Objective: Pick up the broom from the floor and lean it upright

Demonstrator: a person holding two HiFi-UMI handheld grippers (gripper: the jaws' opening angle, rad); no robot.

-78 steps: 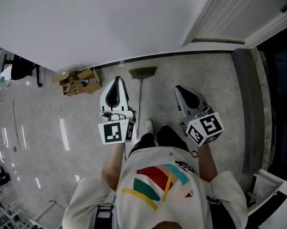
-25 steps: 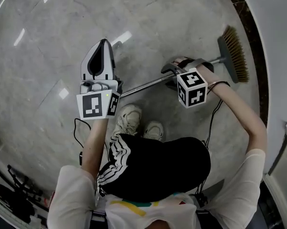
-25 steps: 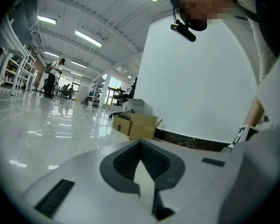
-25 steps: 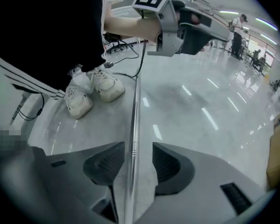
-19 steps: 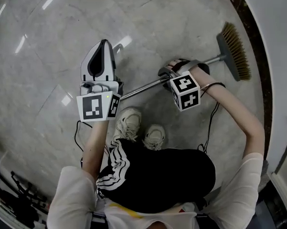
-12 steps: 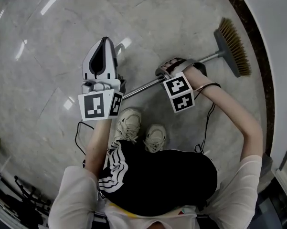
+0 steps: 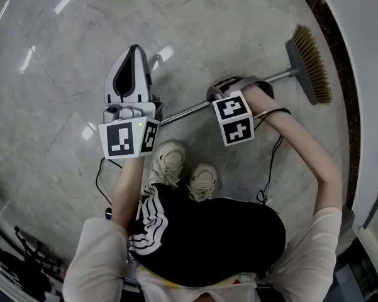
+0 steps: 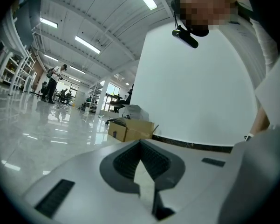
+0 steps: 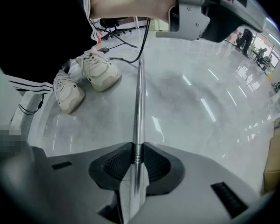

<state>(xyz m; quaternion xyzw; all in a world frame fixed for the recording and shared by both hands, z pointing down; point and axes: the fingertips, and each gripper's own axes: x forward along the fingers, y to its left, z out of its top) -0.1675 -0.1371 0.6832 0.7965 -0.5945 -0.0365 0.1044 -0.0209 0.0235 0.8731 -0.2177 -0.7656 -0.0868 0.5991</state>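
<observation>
The broom lies flat on the marble floor, its bristle head (image 7: 311,65) near the wall at the upper right and its metal handle (image 7: 189,111) running down-left toward the shoes. My right gripper (image 7: 229,87) points steeply down over the handle's middle. Its jaws are closing, and in the right gripper view the pads (image 9: 115,162) pinch the handle (image 9: 140,106), with the right gripper (image 9: 133,148) centred on it. My left gripper (image 7: 134,48) hovers level to the left of the handle, shut on nothing. In the left gripper view the left gripper (image 8: 140,141) faces a white wall.
The person's two pale shoes (image 7: 170,162) stand just below the handle. A black cable (image 7: 267,168) trails by the right arm. A dark baseboard (image 7: 330,36) edges the wall right of the broom head. A cardboard box (image 8: 130,129) sits against the wall ahead of the left gripper.
The person has bent down over the broom. The right gripper dropped onto the handle and its marker cube tipped toward the camera. The left gripper kept its place.
</observation>
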